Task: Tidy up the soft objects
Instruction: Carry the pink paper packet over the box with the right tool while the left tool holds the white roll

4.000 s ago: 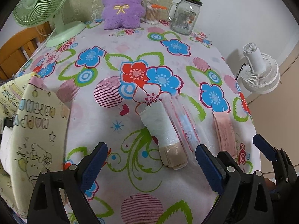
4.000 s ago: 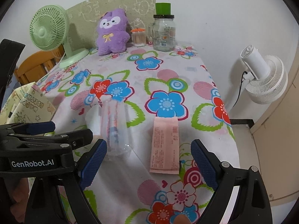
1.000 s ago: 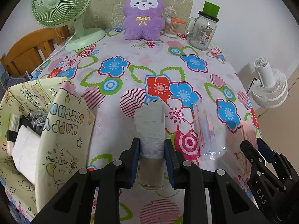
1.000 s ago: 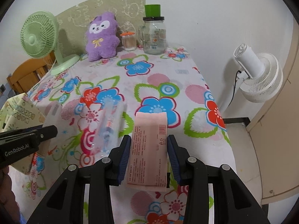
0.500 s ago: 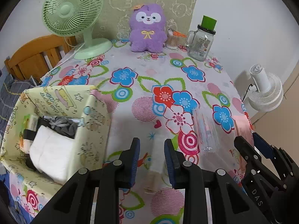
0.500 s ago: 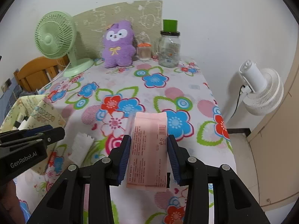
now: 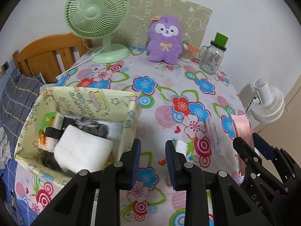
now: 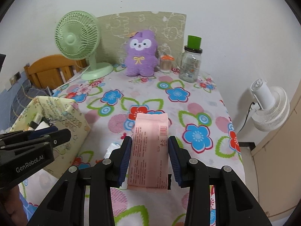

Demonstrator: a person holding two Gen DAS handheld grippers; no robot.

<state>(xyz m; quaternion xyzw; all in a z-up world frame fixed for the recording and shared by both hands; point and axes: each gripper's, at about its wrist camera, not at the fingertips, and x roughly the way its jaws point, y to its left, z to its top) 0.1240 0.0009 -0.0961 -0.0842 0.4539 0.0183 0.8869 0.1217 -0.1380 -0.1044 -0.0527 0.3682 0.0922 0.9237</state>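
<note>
My left gripper [image 7: 153, 150] hovers over the flowered table with its jaws drawn close and nothing between them. A white soft pack [image 7: 181, 144] lies on the cloth below, half hidden by the gripper's right finger; in the right wrist view the white pack [image 8: 112, 147] shows flat on the table. My right gripper [image 8: 149, 150] is shut on a pink soft pack [image 8: 150, 146] and holds it above the table. From the left wrist view the right gripper [image 7: 250, 145] and pink pack [image 7: 241, 128] are at the right. A yellow paper box [image 7: 120, 98] at the left holds a white bundle [image 7: 80, 150] and grey items.
A clear plastic pack [image 7: 216, 135] lies on the cloth right of centre. At the back stand a green fan [image 7: 97, 15], a purple plush [image 7: 164, 39], a swab pot [image 7: 186, 53] and a glass mug jar [image 7: 212, 58]. A white fan [image 7: 267, 103] stands beyond the table's right edge.
Both grippers have risen and drawn back. The white pack that sat in the left gripper a second ago now lies on the table. The pink pack stays gripped.
</note>
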